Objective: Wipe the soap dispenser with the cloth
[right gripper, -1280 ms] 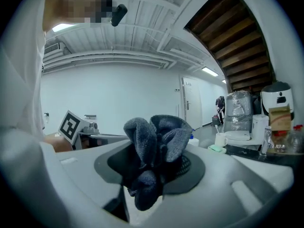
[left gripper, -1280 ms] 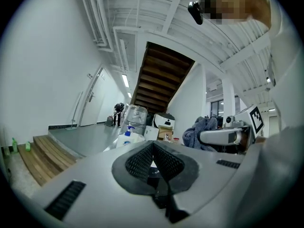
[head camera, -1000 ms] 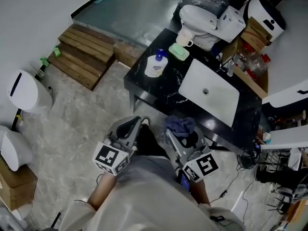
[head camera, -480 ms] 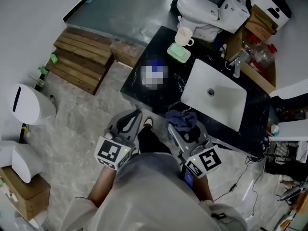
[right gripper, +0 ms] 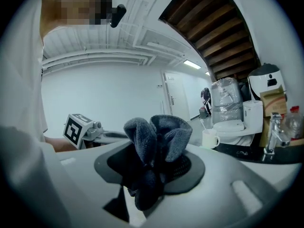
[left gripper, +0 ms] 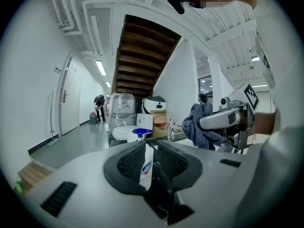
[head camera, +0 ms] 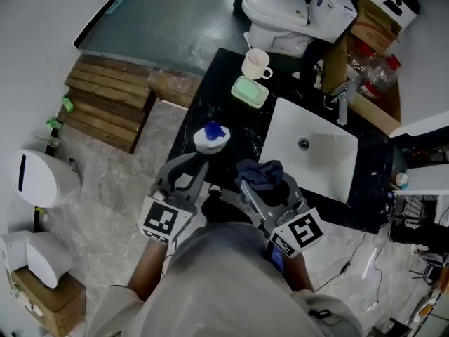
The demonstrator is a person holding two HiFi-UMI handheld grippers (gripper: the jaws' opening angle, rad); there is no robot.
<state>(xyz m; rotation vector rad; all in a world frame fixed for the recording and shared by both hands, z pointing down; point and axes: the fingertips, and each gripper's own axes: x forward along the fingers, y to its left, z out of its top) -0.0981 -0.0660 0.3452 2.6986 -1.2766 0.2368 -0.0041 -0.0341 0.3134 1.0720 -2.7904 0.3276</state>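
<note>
The person has closed in on the worktop (head camera: 235,128) over the last second. The dispenser (head camera: 210,137), which stood well ahead of both grippers a moment ago, now stands just in front of the left gripper (head camera: 199,163). It is upright near the worktop's front left corner, blue pump on top, with the sink (head camera: 319,170) off to its right.

In the left gripper view its jaws stand only a narrow slit apart and grip nothing. A strip of the dispenser's label shows through that slit, and the pump head shows above the jaws. So the gripper is lined up on the dispenser, but I can't tell whether the tips touch it yet.

The right gripper (head camera: 265,187) hasn't changed its hold. Its jaws are closed on the cloth (head camera: 259,169), a dark blue bunch that spills out over the tips. It sits level with the left gripper over the worktop's front edge, near the dispenser but apart from it.

As I read it, the approach is about done and the wiping hasn't started, since cloth and dispenser have yet to meet. The left gripper looks set to steady the dispenser, but its jaws would have to open wider first. Then the right could bring the cloth across. The dispenser stands close to the corner, so a careless nudge could tip it or push it off.
</note>
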